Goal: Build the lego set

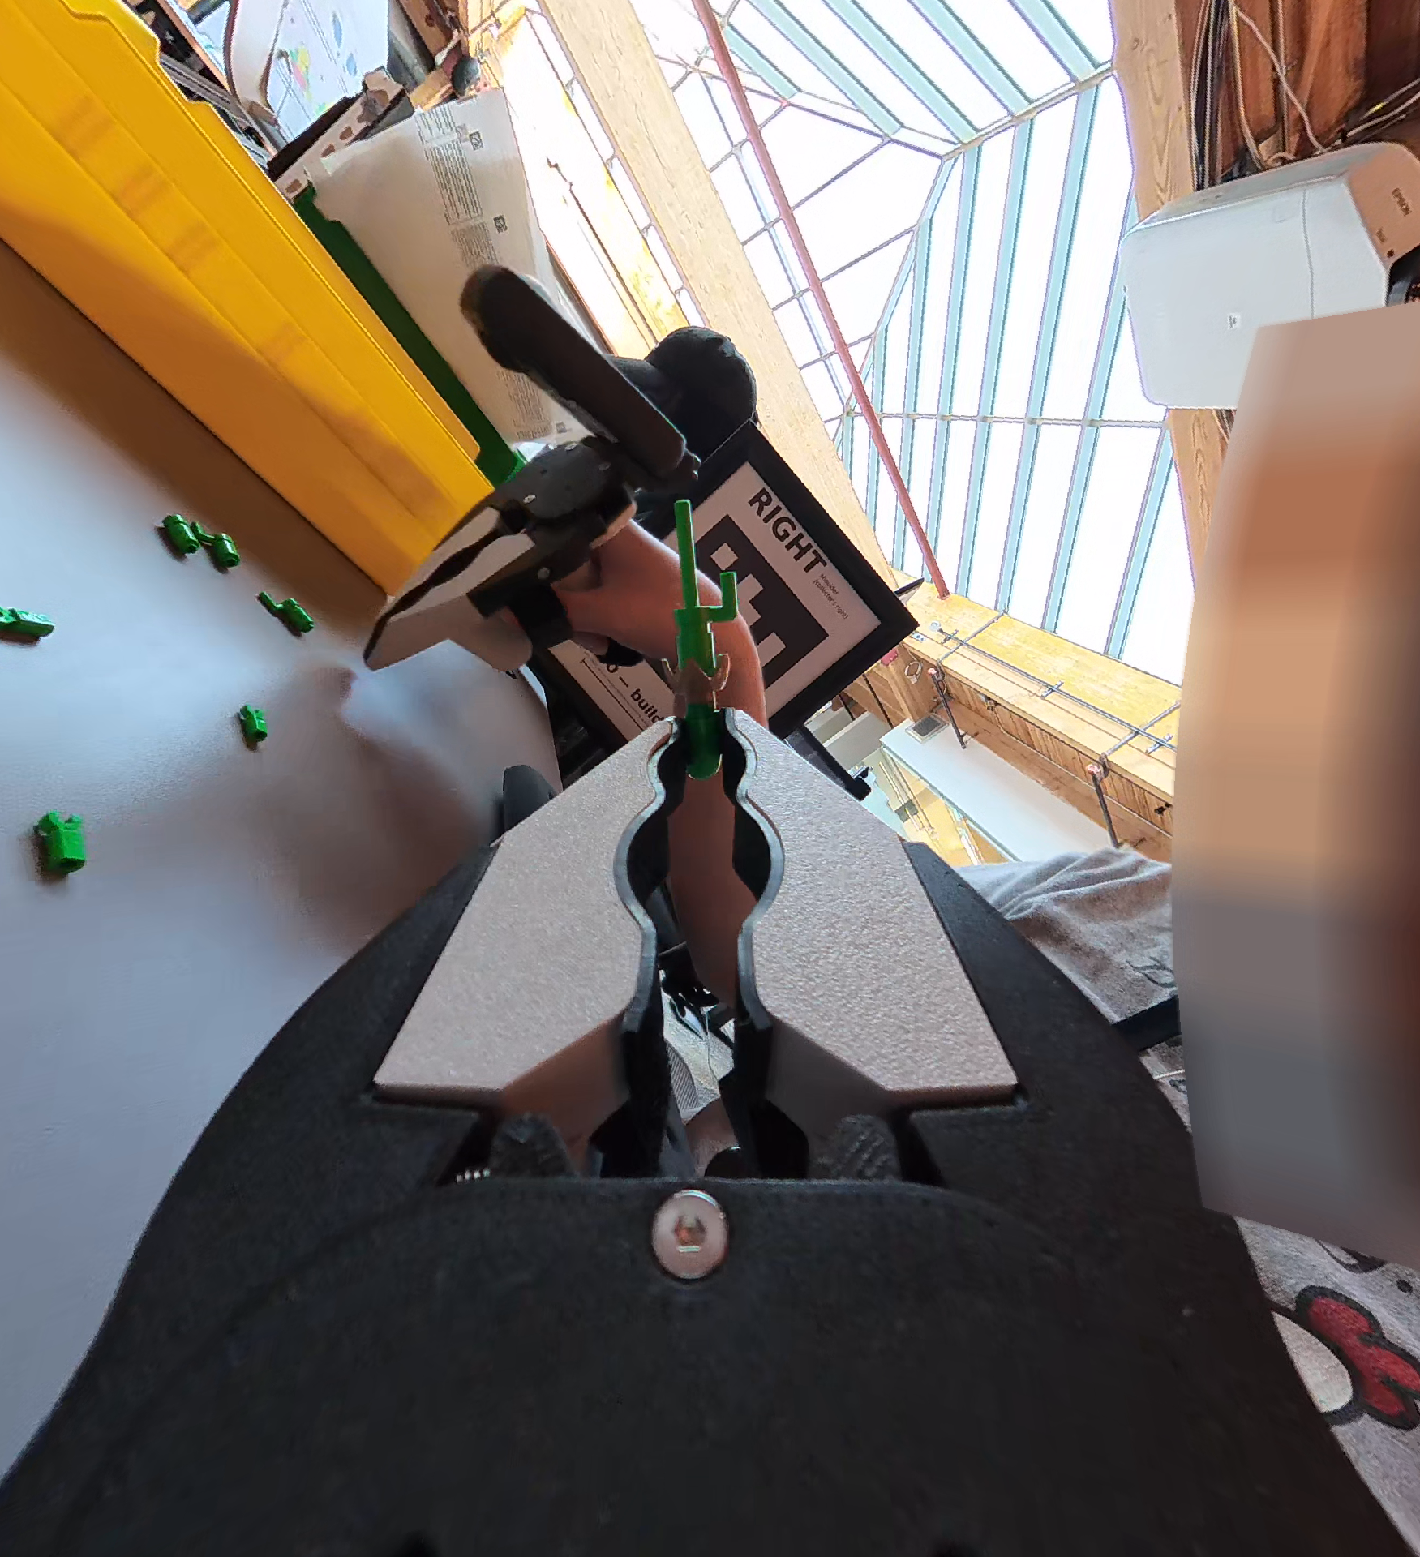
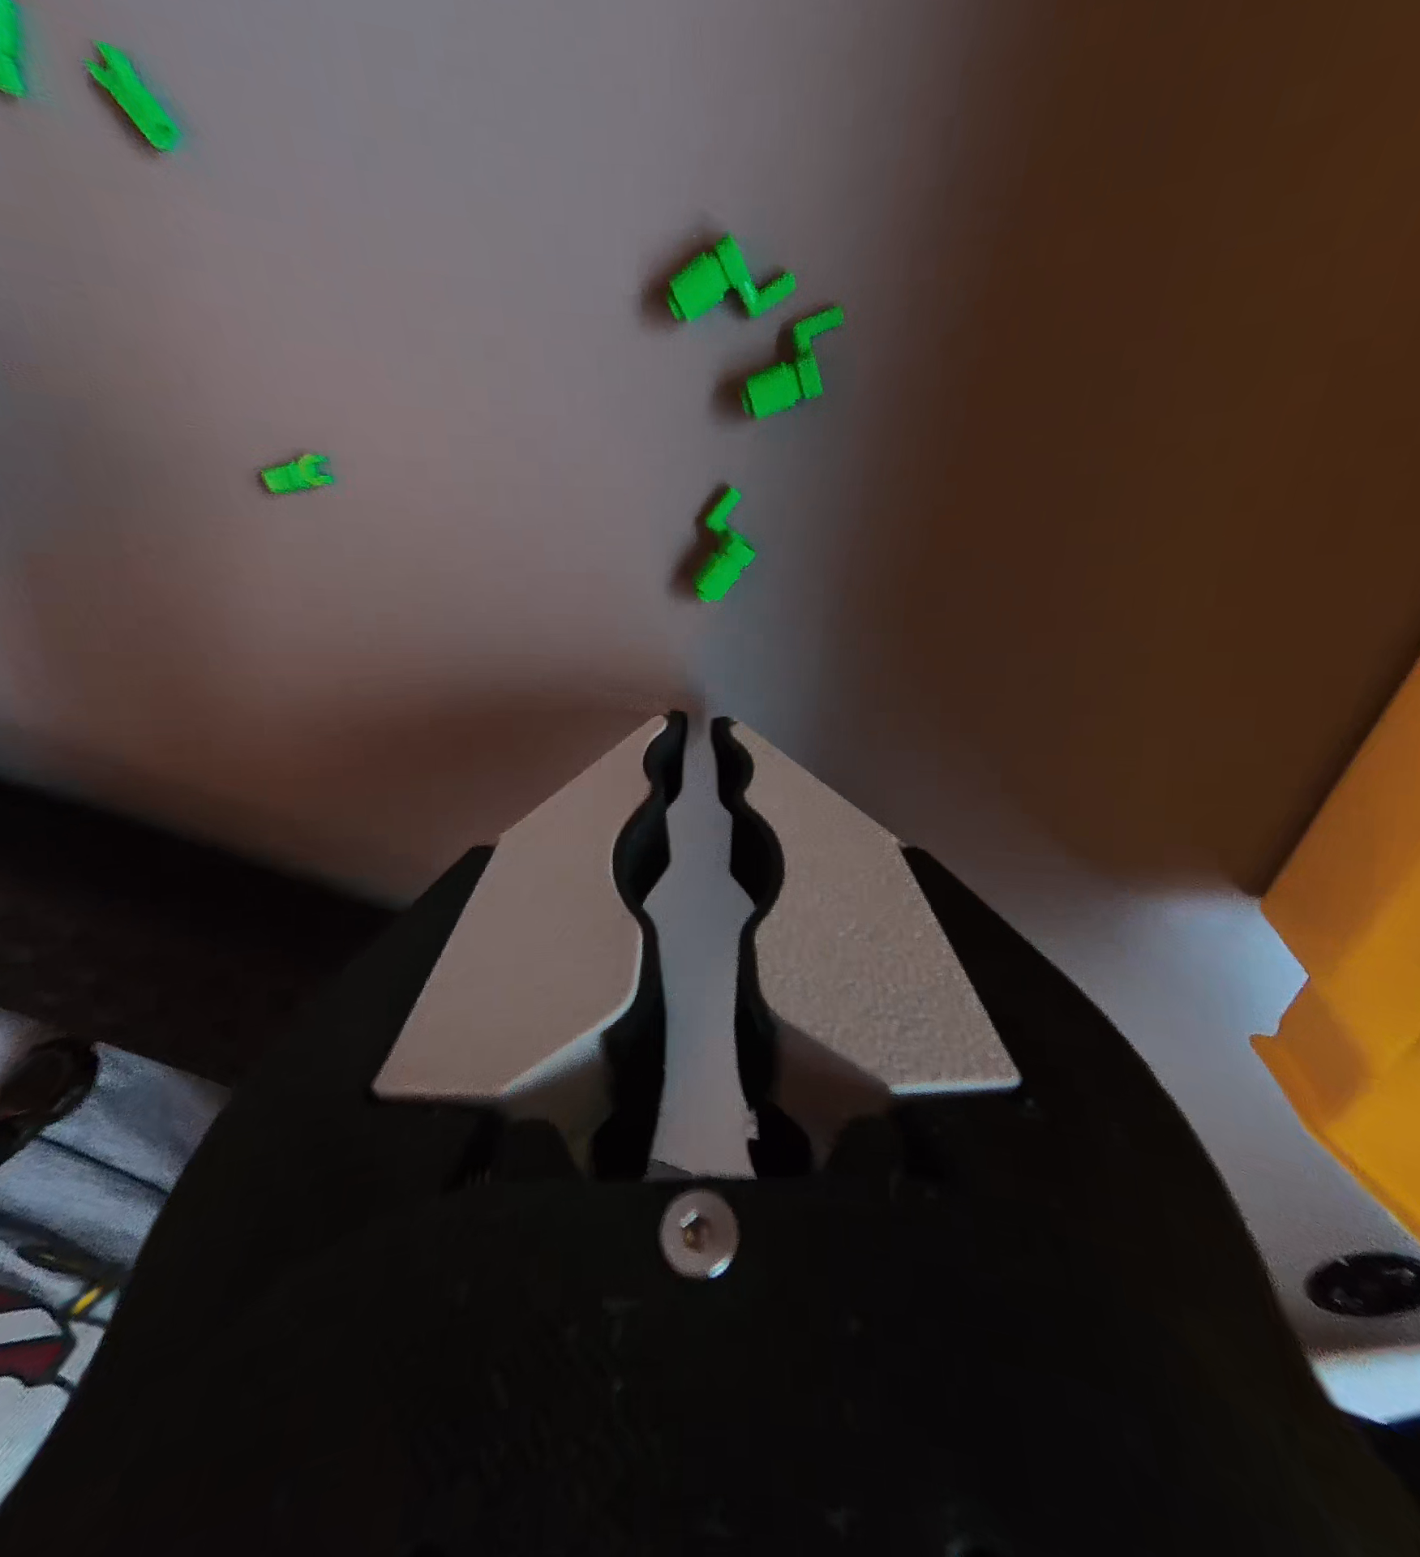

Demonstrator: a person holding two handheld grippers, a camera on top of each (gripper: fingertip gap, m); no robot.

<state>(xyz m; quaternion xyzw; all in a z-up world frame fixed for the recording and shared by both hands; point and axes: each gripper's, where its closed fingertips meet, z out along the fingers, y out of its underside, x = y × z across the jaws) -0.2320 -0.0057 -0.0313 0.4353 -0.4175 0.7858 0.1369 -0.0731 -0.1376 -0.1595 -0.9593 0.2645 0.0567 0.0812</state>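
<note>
Grey table: scattered green lego pieces, yellow bin along edge.

Plastic, metal, wood and cloth

The left claw has grainy matt grey fingers in a rough black body with a shiny metal screw; it pinches a glossy green plastic stem. The desk looks smooth and matt. Upper left, the yellow bin is smooth plastic; the beams above are raw wood. Lower right lies printed grey cloth.
</note>
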